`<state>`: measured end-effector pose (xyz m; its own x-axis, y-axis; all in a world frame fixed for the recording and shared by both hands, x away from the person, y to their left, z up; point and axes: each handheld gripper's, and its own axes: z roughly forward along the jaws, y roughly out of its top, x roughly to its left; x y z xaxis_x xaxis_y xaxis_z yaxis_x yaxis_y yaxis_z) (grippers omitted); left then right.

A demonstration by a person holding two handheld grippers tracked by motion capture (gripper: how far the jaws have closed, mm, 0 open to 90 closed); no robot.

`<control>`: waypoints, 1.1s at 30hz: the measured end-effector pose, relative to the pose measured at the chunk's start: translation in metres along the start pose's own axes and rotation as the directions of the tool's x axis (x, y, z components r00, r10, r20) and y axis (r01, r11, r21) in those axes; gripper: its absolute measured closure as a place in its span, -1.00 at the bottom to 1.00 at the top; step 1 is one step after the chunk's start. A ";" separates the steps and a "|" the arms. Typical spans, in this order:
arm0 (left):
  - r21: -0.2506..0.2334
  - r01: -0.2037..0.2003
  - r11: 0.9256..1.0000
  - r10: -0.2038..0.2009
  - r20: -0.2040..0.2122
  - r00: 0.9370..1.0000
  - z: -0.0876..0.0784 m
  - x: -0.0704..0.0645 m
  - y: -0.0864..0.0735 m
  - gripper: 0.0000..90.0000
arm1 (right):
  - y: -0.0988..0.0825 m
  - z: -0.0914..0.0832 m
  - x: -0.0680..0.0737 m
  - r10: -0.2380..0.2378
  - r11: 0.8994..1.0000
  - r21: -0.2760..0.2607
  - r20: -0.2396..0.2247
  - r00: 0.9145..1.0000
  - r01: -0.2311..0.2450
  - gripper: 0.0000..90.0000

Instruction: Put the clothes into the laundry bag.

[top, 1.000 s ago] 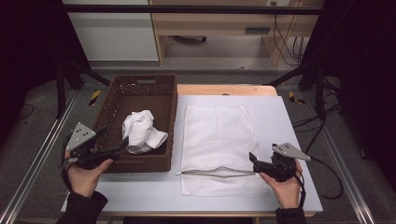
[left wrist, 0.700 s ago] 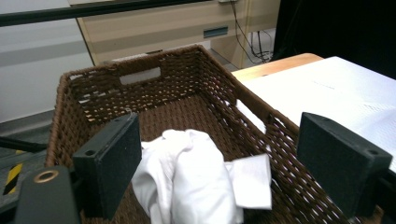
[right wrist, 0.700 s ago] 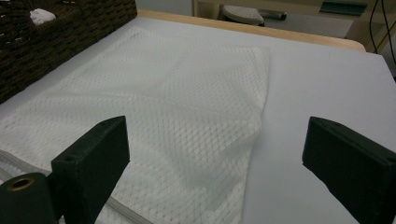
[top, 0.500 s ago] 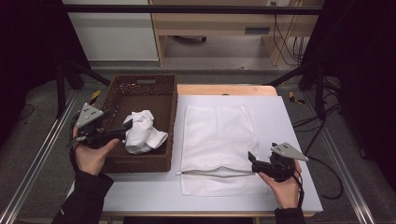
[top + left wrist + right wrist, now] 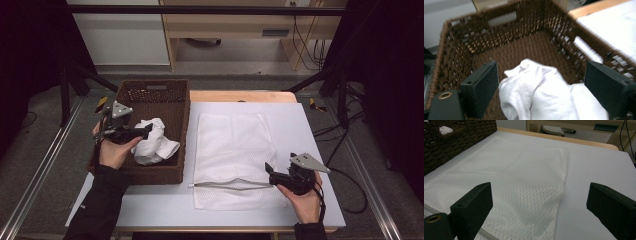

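The left gripper (image 5: 148, 129) has travelled from the near-left corner of the basket (image 5: 172, 175) up and over its left rim, and it now hangs above the crumpled white cloth (image 5: 152, 142) inside; the right gripper (image 5: 269, 169) has barely shifted, sitting at the near-right part of the mesh laundry bag (image 5: 232, 145).

In the left gripper view everything is smeared by motion, so the basket's weave and the far handle slot are soft. The cloth (image 5: 541, 95) runs off the near edge of that view, and its lower folds are cut off. From the high view, the person's left hand covers the basket's left wall, and whether the jaw tips touch the cloth is hard to make out. The bag's zipper edge (image 5: 227, 186) shows as a thin line near the right gripper; how far it is unzipped is not clear.

The left forearm reaches in from the near left, hand resting across the basket rim, gripper pointing right toward the cloth. Its jaws stand wide apart with the cloth between them, gripping nothing. The right hand sits low at the near right of the white table (image 5: 310, 130), gripper pointing left toward the bag. In the right gripper view its jaws gape wide over the mesh (image 5: 524, 182), holding nothing.
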<state>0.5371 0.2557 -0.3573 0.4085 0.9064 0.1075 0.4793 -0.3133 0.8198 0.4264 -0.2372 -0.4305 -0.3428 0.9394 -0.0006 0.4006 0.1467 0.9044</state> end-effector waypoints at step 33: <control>0.415 -0.020 0.910 -0.015 0.080 0.997 0.067 -0.005 -0.030 -1.00 | -0.007 0.009 -0.002 0.002 0.997 0.076 -0.020 1.000 0.000 -0.90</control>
<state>0.5728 0.2421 -0.4200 0.4623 0.8853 0.0503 0.7501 -0.4207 0.5102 0.4322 -0.2370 -0.4407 -0.3589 0.9333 0.0097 0.4643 0.1695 0.8693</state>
